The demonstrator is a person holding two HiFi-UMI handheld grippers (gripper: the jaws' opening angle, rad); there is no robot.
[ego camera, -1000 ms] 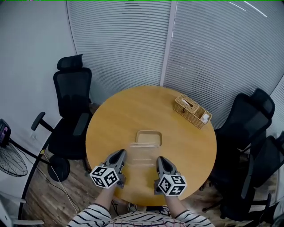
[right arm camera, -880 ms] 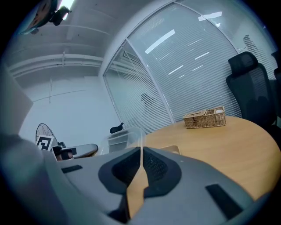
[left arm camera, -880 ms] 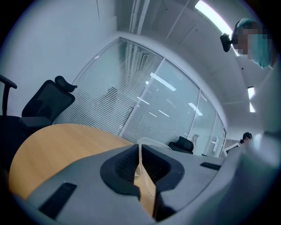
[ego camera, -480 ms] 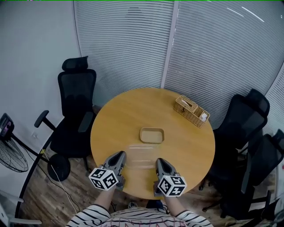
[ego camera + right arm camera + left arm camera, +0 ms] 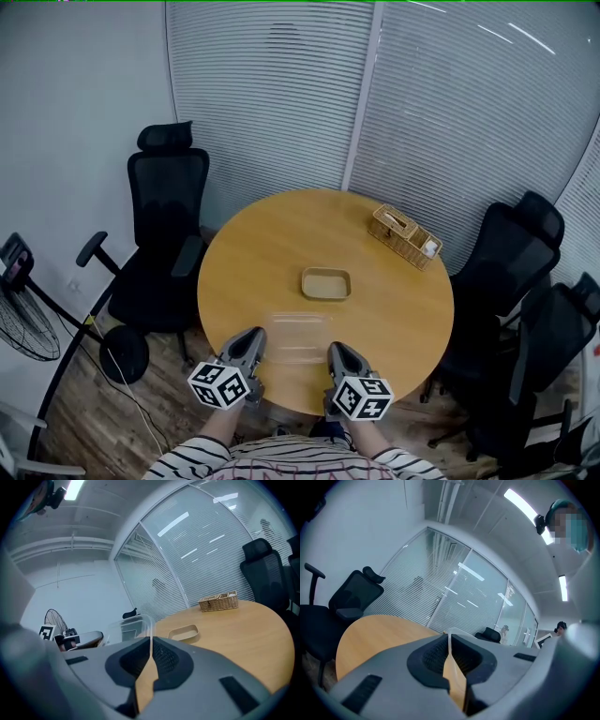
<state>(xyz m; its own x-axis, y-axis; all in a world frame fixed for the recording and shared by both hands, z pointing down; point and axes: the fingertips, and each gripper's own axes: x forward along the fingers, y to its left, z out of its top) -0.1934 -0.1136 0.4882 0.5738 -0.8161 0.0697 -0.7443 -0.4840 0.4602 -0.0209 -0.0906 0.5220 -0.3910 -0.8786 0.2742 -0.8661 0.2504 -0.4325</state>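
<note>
Wooden round table (image 5: 281, 244), black chairs (image 5: 167, 225) around, clear container (image 5: 300, 337) held.

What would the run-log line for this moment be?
left gripper shut on clear container | right gripper shut on same container | beige tray on table, beyond container, apart

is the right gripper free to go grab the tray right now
Probably not: the right gripper is shut on the clear box. Only bare table lies between it and the tray.
</note>
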